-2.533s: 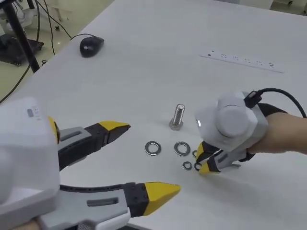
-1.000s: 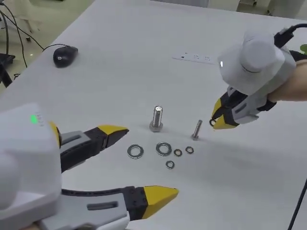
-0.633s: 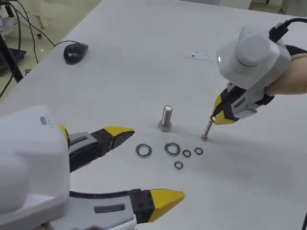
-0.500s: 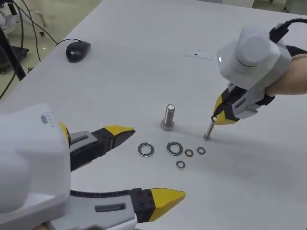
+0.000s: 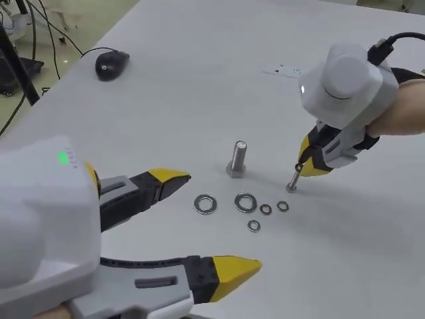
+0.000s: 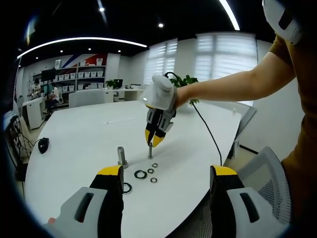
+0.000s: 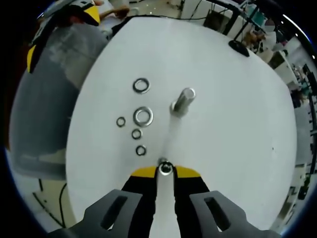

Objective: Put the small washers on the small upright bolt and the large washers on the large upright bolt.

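Left gripper [image 5: 209,221] at near left edge of bench [image 5: 199,100], jaws spread wide, holding nothing. Just beyond its tips, two large washers [image 5: 205,204] lie flat side by side. Three small washers [image 5: 265,209] sit in a loose cluster to their right. Behind the washers, large bolt [image 5: 237,159] stands on its head, with small bolt [image 5: 293,181] standing near, to its right. Right gripper [image 5: 302,166] has jaws nearly closed, pinching a fourth washer [image 7: 165,168] at the small bolt's tip. Far left: mouse [image 5: 111,63]. Toward far edge: power strip [image 5: 282,70].
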Demonstrator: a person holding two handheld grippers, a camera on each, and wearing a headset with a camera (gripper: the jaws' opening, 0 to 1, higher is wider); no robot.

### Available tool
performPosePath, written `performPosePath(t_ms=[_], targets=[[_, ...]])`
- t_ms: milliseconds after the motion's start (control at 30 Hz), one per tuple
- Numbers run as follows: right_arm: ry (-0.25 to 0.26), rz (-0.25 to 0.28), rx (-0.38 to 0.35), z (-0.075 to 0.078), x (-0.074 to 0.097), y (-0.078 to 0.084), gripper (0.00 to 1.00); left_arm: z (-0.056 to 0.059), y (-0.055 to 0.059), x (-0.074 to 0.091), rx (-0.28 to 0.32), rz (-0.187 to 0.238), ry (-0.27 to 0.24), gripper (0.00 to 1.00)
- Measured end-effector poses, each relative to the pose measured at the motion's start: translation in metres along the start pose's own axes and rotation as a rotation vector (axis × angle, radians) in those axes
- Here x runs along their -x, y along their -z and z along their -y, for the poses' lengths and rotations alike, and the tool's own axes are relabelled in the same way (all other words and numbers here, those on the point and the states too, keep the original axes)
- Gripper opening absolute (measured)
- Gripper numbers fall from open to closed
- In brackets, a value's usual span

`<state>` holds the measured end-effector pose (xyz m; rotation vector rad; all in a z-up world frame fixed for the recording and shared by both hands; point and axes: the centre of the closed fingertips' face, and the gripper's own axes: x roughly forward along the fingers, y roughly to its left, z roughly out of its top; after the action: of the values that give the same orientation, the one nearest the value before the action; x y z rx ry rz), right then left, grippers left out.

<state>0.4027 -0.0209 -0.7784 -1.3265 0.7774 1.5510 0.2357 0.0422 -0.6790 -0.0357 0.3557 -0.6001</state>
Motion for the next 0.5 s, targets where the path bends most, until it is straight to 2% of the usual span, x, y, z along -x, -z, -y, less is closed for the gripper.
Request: performPosePath(t_ms=[500], targets=[[-0.019,-0.013,0.051,-0.002,-0.037,0.014,0.13,-0.003,0.005,0.0,0.008,-0.006,-0.016,0.7]])
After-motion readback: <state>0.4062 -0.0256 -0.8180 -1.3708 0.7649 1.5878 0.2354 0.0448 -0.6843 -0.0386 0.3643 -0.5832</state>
